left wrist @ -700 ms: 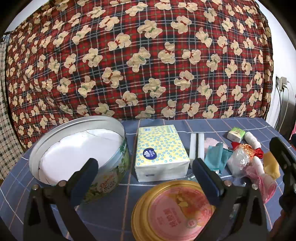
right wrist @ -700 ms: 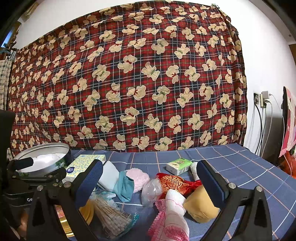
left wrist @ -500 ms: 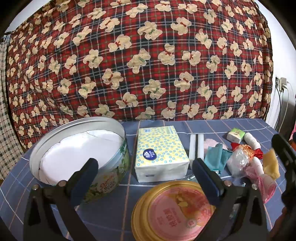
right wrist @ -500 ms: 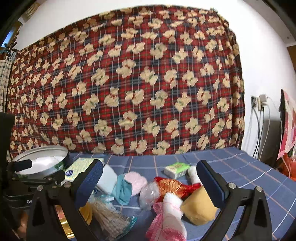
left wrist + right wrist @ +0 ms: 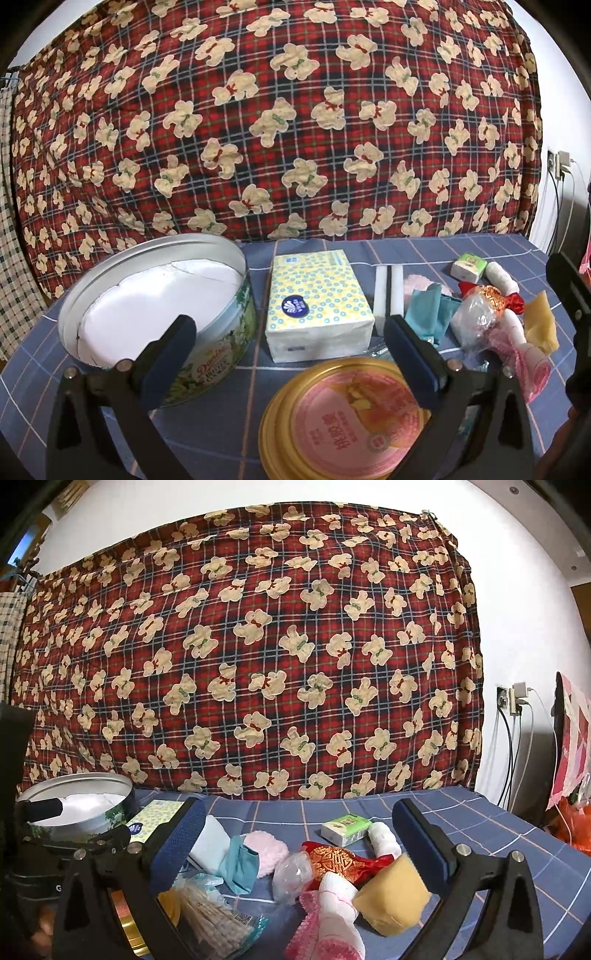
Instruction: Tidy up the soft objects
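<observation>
While my left gripper [image 5: 288, 343] hangs over the blue checked tablecloth [image 5: 317, 247], its jaws stand wide apart with nothing between the pads. Through that camera, an open round cookie tin [image 5: 155, 306] sits at the left, white-lined inside; its side reads "Danish" above "BUTTER COOKIES". Just right of it lies a yellow dotted tissue pack [image 5: 317, 310] with a dark blue oval logo too small for me to read. Nearest me lies a gold-rimmed lid [image 5: 343, 417] with a pink label bearing Chinese characters I cannot make out fully. Beyond the tissue pack, two white strips [image 5: 388, 295] lie side by side, then a teal cloth [image 5: 428, 310], a clear bag [image 5: 476, 317], a red and gold pouch [image 5: 495, 295], a yellow sponge [image 5: 541, 321] and a small green packet [image 5: 468, 264].

Seen from my right gripper [image 5: 299, 842], equally wide and gripping nothing, the soft things heap close below: a pink fluffy puff [image 5: 267, 851], the teal cloth [image 5: 240, 867], the pouch [image 5: 336, 860], the sponge [image 5: 395, 897], a pink and white cloth [image 5: 332, 919] and a bag of cotton swabs [image 5: 214, 919] with a QR code. The green packet [image 5: 345, 829] has print too small to read. A bear-print plaid blanket [image 5: 258, 657] hangs behind.
</observation>
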